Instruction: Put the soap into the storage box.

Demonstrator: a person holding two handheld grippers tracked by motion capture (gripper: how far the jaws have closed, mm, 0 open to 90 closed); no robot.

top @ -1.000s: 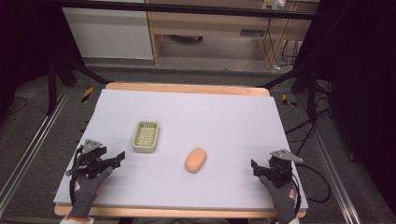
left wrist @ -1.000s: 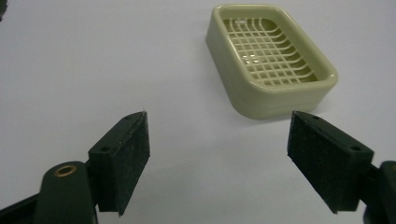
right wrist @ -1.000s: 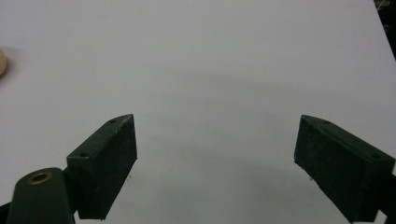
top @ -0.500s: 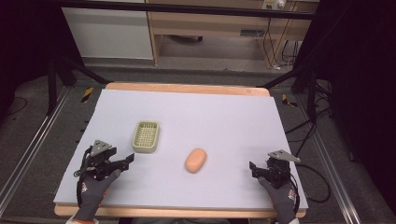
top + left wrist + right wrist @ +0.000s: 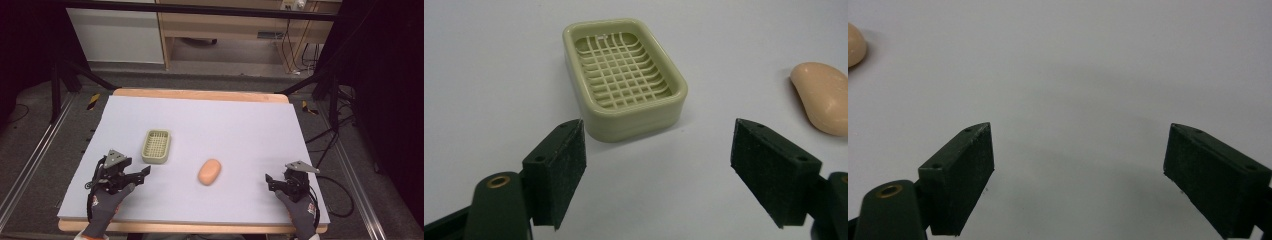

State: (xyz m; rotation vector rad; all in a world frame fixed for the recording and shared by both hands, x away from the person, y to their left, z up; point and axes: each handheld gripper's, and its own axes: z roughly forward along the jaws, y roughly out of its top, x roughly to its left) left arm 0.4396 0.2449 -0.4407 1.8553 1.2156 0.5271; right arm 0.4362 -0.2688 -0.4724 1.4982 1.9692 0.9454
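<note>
A pale green soap dish (image 5: 156, 146) with a grid floor lies empty on the left half of the table. A peach bar of soap (image 5: 209, 172) rests on the mat to its right. My left gripper (image 5: 139, 176) stands open just in front of the dish, a short gap away. In the left gripper view the dish (image 5: 624, 75) sits ahead between the jaws, the soap (image 5: 824, 102) at the right edge, and the gripper (image 5: 659, 170) holds nothing. My right gripper (image 5: 272, 181) is open near the front right, empty (image 5: 1080, 175), with the soap (image 5: 854, 45) far off to its left.
A white mat covers the wooden table (image 5: 240, 120), whose bare edge (image 5: 200, 94) shows at the back. Cables (image 5: 345, 200) trail on the floor at the right. A metal rail (image 5: 30, 165) runs along the left side. Wooden shelving (image 5: 225, 30) stands behind.
My left gripper has moved right and forward, closer to the soap dish. The right gripper has barely shifted. Dish and soap have stayed put.
</note>
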